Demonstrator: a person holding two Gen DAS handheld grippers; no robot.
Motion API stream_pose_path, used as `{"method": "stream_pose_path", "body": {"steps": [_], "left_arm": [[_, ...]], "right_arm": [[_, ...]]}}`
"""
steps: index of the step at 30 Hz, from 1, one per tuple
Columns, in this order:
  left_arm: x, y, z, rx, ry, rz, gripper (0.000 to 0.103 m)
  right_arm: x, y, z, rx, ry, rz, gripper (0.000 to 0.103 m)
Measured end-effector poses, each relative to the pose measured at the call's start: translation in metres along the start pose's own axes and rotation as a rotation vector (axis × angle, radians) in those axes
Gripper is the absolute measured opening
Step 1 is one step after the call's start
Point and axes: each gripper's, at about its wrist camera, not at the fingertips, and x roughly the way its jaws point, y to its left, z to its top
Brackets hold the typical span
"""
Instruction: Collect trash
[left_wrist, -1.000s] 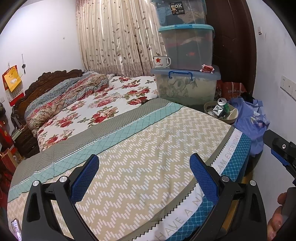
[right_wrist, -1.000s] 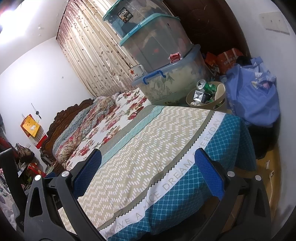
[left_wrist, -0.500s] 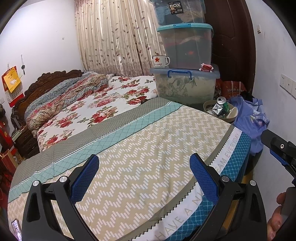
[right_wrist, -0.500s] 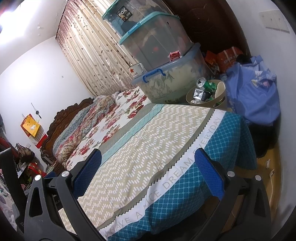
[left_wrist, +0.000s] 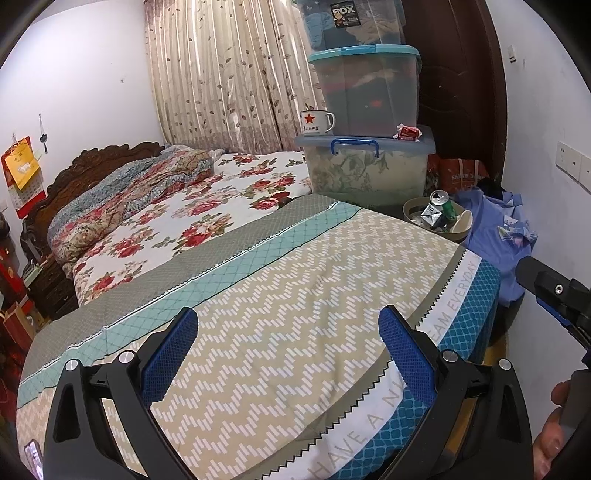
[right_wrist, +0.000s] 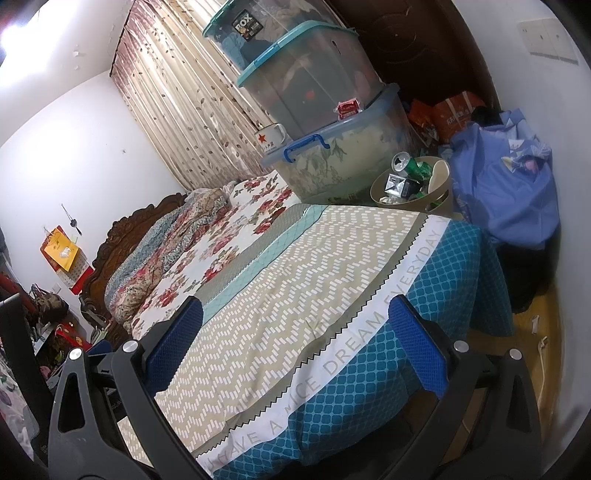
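Beyond the patterned bedspread (left_wrist: 303, 295), your left gripper (left_wrist: 288, 339) and right gripper (right_wrist: 295, 332) both gape empty, while the beige round trash bin (right_wrist: 439, 184) half-hides 2 crushed cans (right_wrist: 410, 166).

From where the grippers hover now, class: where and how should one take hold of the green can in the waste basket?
Grip the green can by its upper body below the silver top, descending from above: it leans in the waste basket, top exposed, lower part buried among trash.
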Motion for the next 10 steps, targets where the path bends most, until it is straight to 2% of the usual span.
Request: {"method": "stream_pose_path", "body": {"steps": [10], "left_arm": [[-0.0012, 0.0049, -0.0006, -0.003, 0.007, -0.018, 0.094]], "right_arm": [[0.0018, -0.0051, -0.0033, 0.006, 0.001, -0.003, 0.099]]}}
